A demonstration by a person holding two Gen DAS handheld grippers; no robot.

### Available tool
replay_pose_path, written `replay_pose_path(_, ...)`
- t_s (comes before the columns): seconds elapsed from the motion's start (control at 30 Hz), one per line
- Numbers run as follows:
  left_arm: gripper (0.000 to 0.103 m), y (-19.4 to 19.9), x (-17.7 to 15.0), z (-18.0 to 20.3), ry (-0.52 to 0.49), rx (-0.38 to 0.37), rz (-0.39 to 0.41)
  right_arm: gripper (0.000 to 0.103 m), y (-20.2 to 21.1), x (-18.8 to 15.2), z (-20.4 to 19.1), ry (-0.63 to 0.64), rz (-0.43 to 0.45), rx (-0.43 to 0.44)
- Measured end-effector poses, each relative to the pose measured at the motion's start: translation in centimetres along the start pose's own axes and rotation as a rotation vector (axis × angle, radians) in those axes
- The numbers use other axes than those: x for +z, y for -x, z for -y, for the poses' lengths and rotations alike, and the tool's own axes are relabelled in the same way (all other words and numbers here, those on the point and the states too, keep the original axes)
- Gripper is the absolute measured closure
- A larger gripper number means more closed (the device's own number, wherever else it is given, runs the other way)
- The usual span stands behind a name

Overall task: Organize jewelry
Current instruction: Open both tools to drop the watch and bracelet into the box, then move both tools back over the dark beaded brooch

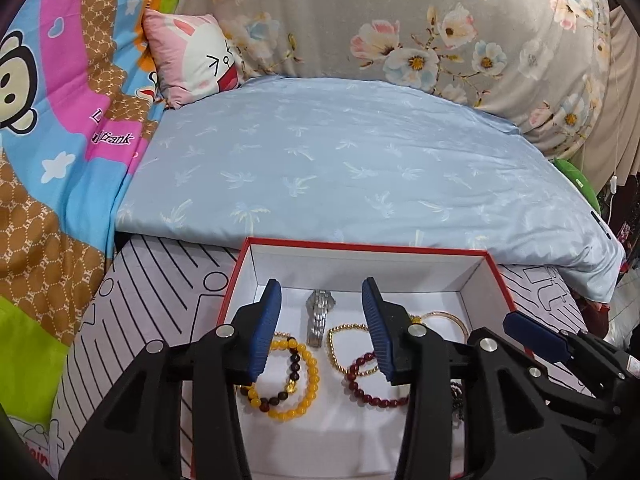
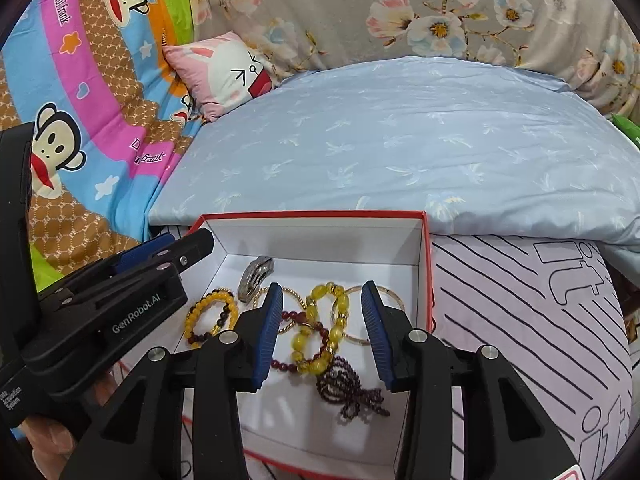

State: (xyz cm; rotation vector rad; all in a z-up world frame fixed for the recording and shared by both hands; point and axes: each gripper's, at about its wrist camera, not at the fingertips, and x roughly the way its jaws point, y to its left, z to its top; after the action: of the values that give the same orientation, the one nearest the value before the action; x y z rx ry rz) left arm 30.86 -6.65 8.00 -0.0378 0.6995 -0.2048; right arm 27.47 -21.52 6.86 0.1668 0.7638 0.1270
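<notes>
Beads look light, slippery and loose: the chunky yellow bracelet [image 2: 320,328] mid-box [image 2: 426,264] suits pinching across one strand; both grippers, left gripper [image 1: 322,330] and right gripper [image 2: 322,330], gape empty.

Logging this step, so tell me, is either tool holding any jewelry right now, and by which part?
Nothing is held. The left tool and right tool are both open above the jewelry in the red box.

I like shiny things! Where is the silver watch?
The silver watch lies in the red box, toward its far wall, beside the yellow bead bracelet.
</notes>
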Motion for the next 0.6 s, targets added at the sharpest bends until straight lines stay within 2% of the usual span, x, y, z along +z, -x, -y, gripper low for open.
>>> replay_pose_path(0.33,0.063,4.3,-3.1,0.8,-0.036,-0.006,-0.003,0.062,4.6,-3.5,-1.6,0.028,0.016,-0.008)
replay_pose_path(0.6,0.063,7.8,-6.6,0.5,-0.032,-0.015,-0.025,0.062,7.3,-7.1,-1.7,0.009,-0.010,-0.011)
